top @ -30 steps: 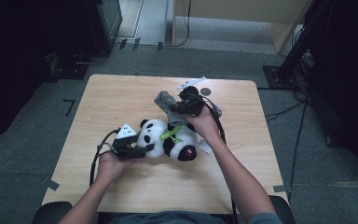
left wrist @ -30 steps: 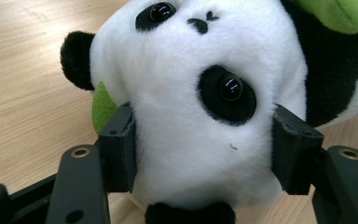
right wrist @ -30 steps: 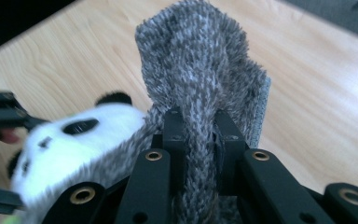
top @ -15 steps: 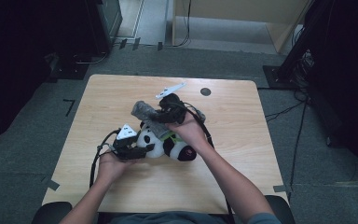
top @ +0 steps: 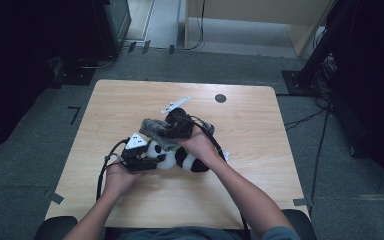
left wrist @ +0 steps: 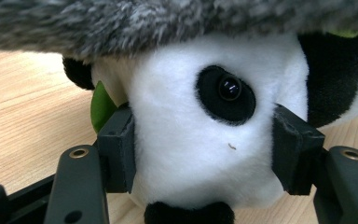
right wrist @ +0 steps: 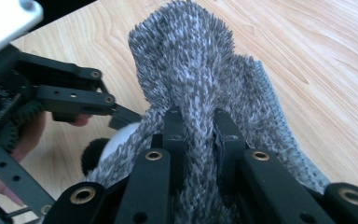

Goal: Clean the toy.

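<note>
Left fingers (left wrist: 116,156) clamp panda (left wrist: 200,140); right fingers (right wrist: 175,135) pinch grey cloth (right wrist: 200,70).

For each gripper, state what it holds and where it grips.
Left gripper clamps the toy panda by its head. Right gripper pinches a fold of the grey fuzzy cloth.

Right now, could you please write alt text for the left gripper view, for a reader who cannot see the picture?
Two black jaws of the left gripper squeeze the white head of a black-and-white plush panda toy, one pad on each side of its face. A grey fuzzy knitted cloth hangs just over the head, and the light wooden table lies beneath.
</note>
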`<state>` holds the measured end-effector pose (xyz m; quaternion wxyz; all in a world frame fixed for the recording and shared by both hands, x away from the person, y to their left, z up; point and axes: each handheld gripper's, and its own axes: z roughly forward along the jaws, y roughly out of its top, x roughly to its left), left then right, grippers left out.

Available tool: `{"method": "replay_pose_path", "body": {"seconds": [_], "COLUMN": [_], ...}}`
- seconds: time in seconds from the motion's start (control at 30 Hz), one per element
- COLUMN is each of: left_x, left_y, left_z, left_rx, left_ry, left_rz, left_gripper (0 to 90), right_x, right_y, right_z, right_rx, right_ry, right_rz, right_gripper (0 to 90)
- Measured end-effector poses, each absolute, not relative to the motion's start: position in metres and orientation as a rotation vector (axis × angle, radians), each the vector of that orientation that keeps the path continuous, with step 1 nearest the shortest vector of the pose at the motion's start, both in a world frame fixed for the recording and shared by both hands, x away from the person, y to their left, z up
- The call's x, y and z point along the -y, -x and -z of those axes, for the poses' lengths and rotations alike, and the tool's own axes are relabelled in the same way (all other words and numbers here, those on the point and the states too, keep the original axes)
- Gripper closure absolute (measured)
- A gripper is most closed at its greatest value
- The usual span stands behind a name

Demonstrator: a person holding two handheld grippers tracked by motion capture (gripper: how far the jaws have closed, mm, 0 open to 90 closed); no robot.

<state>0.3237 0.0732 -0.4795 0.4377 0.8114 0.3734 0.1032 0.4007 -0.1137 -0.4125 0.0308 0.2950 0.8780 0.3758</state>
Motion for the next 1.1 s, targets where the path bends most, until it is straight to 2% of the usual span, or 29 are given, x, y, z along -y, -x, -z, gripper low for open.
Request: {"method": "replay_pose_path", "body": {"seconds": [0.5,1.1], "left_x": [-0.072,-0.074], "left_y": [-0.325,-0.326], "left_z": [0.478,0.48], "left_rx": [-0.95,-0.941], "left_ry": [-2.006,-1.993], "left_rz": [-0.228,-0.22], "left_gripper": [35.6,34.9], "right_x": [0.155,0.183], "right_y": [-0.423,-0.432], "right_z": [0.42,0.407], "right_rx": [-2.613,-2.485], "right_ry": [-1.106,-1.179], "right_rz": [-1.023,-1.007], "right_gripper": [79.8,80.2]}}
